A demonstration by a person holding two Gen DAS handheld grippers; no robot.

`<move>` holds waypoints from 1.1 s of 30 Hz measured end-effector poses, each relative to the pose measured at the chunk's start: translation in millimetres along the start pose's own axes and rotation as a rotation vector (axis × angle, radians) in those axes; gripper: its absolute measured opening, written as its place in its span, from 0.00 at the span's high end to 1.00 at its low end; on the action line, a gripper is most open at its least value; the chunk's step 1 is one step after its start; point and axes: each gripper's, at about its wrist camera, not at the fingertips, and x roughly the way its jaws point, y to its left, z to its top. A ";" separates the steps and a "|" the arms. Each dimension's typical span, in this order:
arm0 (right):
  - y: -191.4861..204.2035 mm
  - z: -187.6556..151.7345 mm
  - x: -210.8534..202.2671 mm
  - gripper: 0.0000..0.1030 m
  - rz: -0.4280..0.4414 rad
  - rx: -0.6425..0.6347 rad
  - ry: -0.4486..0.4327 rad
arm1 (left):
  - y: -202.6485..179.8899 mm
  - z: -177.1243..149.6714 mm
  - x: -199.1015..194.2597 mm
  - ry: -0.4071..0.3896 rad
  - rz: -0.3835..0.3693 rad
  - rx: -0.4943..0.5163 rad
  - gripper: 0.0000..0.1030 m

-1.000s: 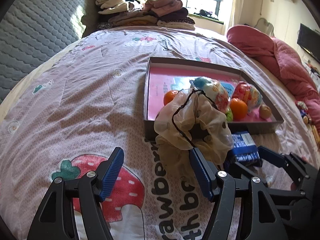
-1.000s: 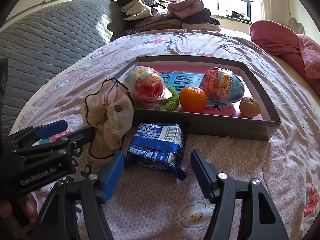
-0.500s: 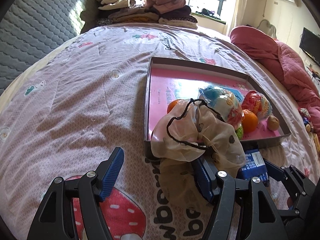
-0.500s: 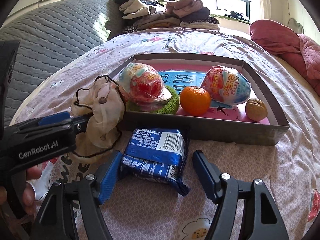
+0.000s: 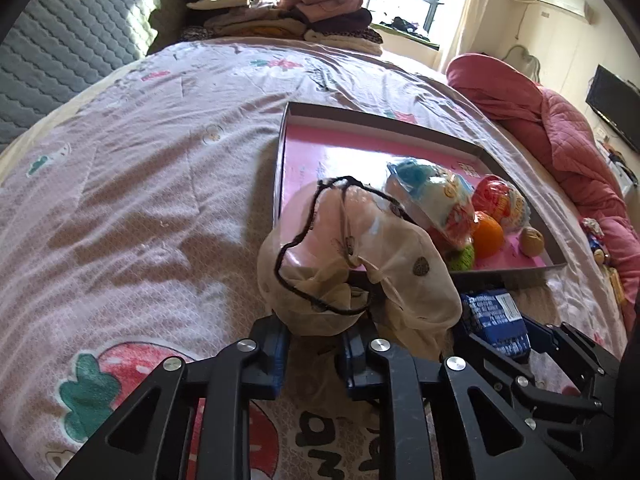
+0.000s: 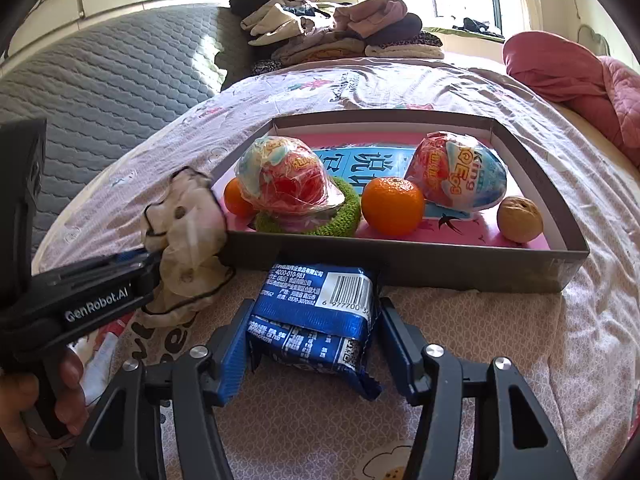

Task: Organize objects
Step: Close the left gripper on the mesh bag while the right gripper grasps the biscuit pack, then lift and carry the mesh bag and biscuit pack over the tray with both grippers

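Observation:
A cream scrunchie with black trim (image 5: 360,264) lies against the near left corner of the grey tray (image 5: 400,124). My left gripper (image 5: 316,336) is closing, and its blue pads pinch the scrunchie's lower folds. In the right wrist view the scrunchie (image 6: 188,220) bunches at the left gripper's tip (image 6: 148,256). A blue snack packet (image 6: 316,300) lies on the bedsheet just in front of the tray (image 6: 400,264). My right gripper (image 6: 312,332) is closing, with both pads against the packet's sides. The tray holds two wrapped toy eggs, oranges, a walnut and a green knitted ring.
Folded clothes (image 6: 340,36) are piled at the far end of the bed. A pink quilt (image 6: 568,72) lies bunched at the right. A grey quilted headboard (image 6: 100,92) runs along the left. A person's hand (image 6: 24,412) grips the left gripper's handle.
The left jaws came together from wide open onto the scrunchie after edging toward the tray. The right jaws narrowed until they met the blue packet's sides.

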 end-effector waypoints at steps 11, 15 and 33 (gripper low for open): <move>-1.7 -2.3 -12.7 0.46 0.007 -0.006 -0.035 | -4.3 -7.6 -13.9 -0.029 -0.014 0.000 0.89; -5.0 -3.3 -16.4 0.46 0.007 0.002 -0.041 | -6.1 -9.8 -20.6 -0.040 -0.008 0.003 0.89; -26.7 4.2 -51.7 0.46 -0.021 0.021 -0.118 | -32.0 -14.5 -56.5 -0.103 -0.013 0.029 0.89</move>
